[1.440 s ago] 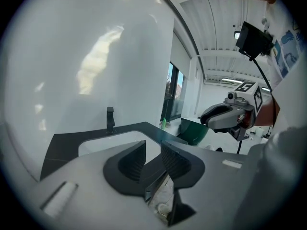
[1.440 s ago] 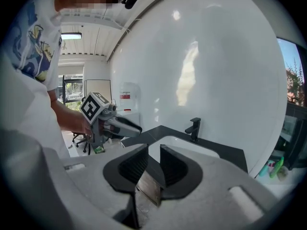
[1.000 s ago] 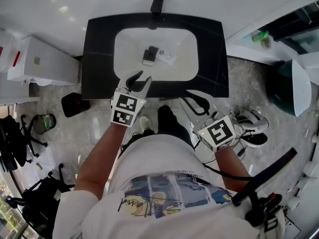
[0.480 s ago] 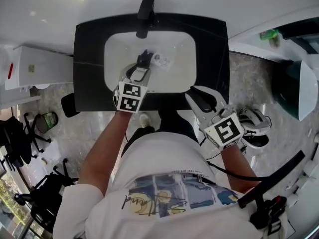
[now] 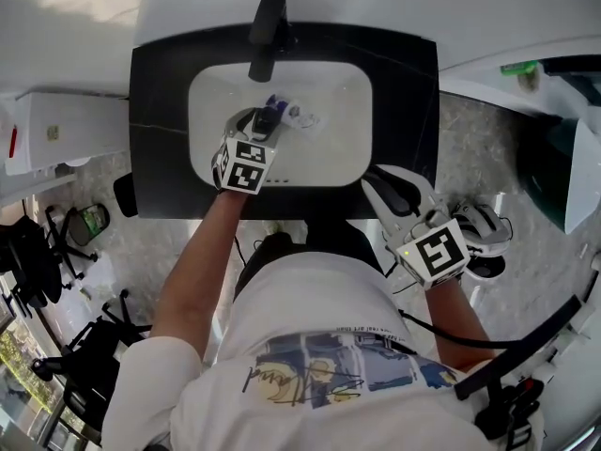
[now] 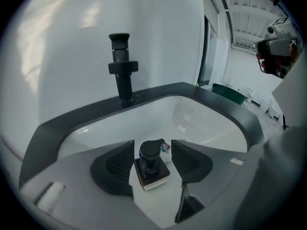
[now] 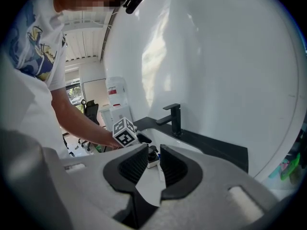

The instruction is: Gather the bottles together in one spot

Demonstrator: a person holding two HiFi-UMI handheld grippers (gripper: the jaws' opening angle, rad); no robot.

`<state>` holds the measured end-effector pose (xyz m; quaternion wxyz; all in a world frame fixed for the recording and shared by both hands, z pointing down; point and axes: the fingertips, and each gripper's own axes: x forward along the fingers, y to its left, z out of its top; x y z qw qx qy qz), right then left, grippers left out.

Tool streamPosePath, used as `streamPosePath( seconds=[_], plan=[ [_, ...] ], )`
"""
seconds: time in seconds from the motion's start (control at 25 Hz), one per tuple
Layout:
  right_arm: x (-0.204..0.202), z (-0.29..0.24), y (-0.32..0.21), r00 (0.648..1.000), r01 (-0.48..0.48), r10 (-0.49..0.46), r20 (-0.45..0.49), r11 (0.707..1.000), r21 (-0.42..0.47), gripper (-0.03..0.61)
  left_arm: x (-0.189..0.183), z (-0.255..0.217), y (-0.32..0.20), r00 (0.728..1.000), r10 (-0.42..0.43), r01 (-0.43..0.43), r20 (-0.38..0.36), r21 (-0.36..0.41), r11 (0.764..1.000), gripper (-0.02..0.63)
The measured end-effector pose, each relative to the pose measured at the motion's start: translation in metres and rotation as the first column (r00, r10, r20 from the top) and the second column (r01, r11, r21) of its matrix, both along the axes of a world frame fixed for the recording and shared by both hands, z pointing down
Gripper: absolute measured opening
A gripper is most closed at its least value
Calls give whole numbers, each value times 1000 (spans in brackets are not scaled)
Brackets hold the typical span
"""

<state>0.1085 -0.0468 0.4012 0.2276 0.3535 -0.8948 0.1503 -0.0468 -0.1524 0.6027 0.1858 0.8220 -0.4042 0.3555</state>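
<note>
A small brown bottle (image 6: 152, 170) with a black cap stands in the white basin (image 5: 329, 148). It shows from above as the bottle (image 5: 267, 118) and from the side as the bottle (image 7: 152, 158). Right behind it lies a second small item with a coloured label (image 6: 166, 147), mostly hidden. My left gripper (image 6: 152, 145) is down in the basin, its jaws opening on either side of the bottle, with gaps between pads and glass. My right gripper (image 5: 383, 178) hovers at the counter's front right edge. Its jaws are a little apart with nothing between them (image 7: 153, 150).
A black faucet (image 5: 266, 24) rises behind the basin on the black counter (image 5: 404, 92). A white cabinet (image 5: 56, 134) stands on the left. Shoes (image 5: 484, 233) lie on the floor to the right, and an office chair (image 5: 28, 261) is at lower left.
My left gripper has moved forward from the counter's front edge into the basin and now straddles the bottle with wider jaws. My right gripper has drifted slightly right, its jaws narrower.
</note>
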Motion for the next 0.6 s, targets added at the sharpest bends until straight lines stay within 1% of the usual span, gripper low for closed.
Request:
streamPosePath(
  seconds=[0.24, 0.36, 0.44, 0.56, 0.6],
  plan=[
    [8, 5, -7, 1000, -1, 0, -13, 1000, -23, 77, 7, 20, -7, 999, 31, -30, 12, -35, 999, 255],
    [8, 7, -10, 1000, -2, 2, -12, 1000, -28, 77, 6, 29, -9, 999, 38, -37, 14, -51, 998, 245],
    [8, 8, -10, 1000, -1, 1, -10, 999, -32, 77, 5, 33, -10, 999, 39, -38, 17, -59, 998, 233],
    [9, 10, -11, 1000, -3, 3, -9, 999, -36, 77, 6, 35, -10, 999, 48, -47, 24, -57, 997, 184],
    [9, 11, -12, 1000, -5, 5, -9, 999, -36, 77, 6, 36, -9, 998, 50, -49, 24, -56, 997, 184]
  ],
)
